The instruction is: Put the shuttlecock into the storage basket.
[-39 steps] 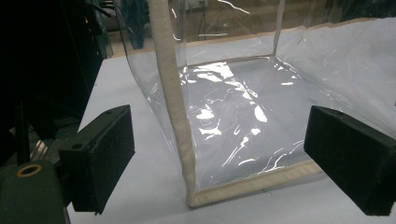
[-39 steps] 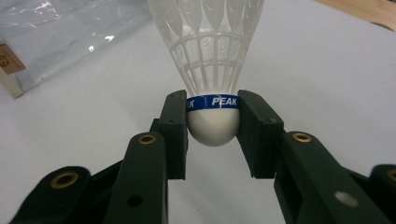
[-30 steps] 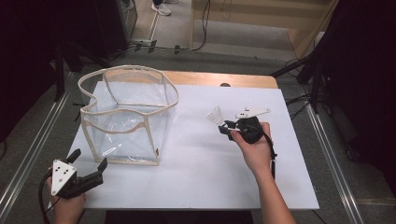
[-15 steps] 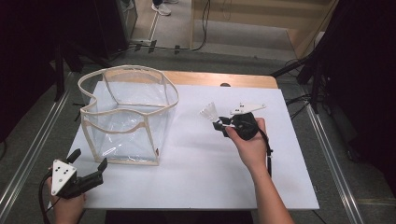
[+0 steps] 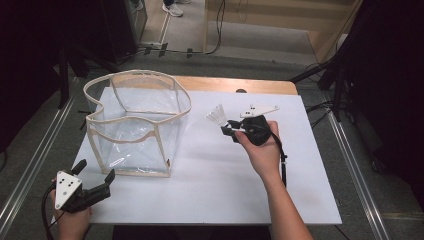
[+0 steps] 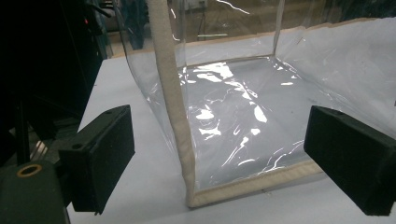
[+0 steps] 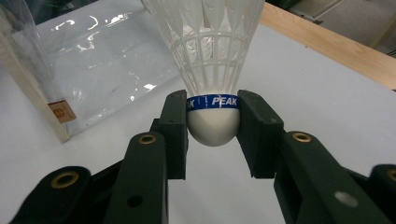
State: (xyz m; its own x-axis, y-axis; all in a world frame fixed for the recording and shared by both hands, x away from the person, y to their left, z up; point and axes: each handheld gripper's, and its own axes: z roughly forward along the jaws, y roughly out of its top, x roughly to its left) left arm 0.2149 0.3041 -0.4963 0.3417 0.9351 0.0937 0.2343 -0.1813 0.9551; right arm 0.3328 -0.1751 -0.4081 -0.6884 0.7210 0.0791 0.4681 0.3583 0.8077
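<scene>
My right tool [image 7: 212, 123] pinches a white shuttlecock [image 7: 211, 70] by its cork base, skirt pointing away, lifted above the white desk [image 5: 240, 185] just right of the clear bag [image 5: 135, 125], whose open top I judge is its likely target. My left tool [image 5: 92, 177] waits spread near the bag's front corner, with bare desk between both tools

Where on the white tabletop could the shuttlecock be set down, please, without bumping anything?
The white tabletop is bare along its near edge between the left gripper and the person's right forearm, and in the strip between the clear bag and the right gripper, which holds the shuttlecock. The bag crowds the far left.
</scene>
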